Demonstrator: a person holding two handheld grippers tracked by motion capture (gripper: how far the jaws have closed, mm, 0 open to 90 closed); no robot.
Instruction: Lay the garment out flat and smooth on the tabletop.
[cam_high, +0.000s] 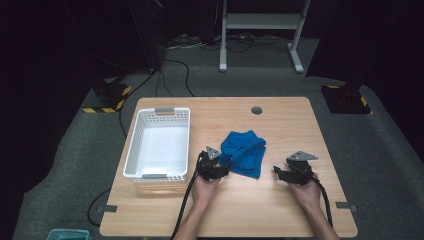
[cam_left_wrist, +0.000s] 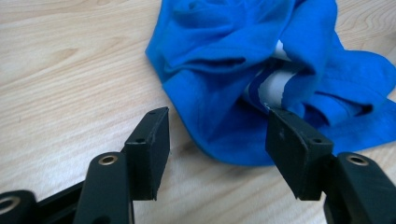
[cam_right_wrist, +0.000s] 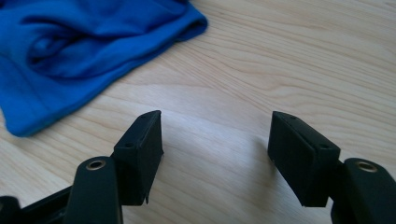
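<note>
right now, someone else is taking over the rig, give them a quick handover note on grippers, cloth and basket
Left gripper: open, jaws either side of the near edge of the blue cloth, pads not pressing on it.
Right gripper: open, holding nothing, over bare table to the right of the cloth.
Blue cloth: crumpled in a heap mid-table, between the two grippers.
White basket: on the left side of the table, nothing in it.
Done: nothing gripped or moved into the basket so far.
Left: probably close the left gripper on the cloth and go from there; the basket looks like the likely destination.
</note>
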